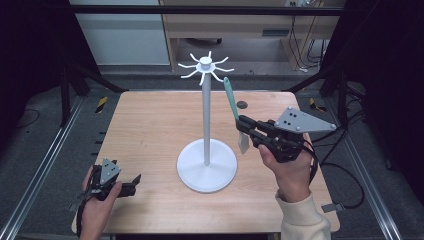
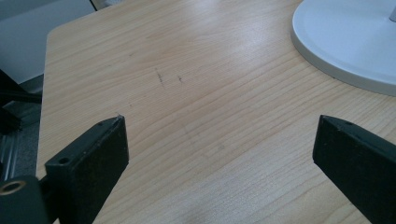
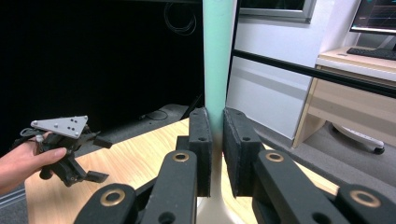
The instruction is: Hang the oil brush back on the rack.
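Observation:
A white stand with a ring of hooks at its top rises from a round base in the middle of the wooden table. My right gripper is held above the table to the right of the pole, shut on a utensil with a teal handle that points up toward the hooks; its pale blade hangs below the jaws. The right gripper view has the handle pinched between the pads of the right gripper. My left gripper rests at the front left, open and holding nothing, with the base off to its right.
A small dark grommet sits in the tabletop behind the utensil. Black frame poles and floor cables surround the table. A wooden desk with a keyboard stands beyond the far edge.

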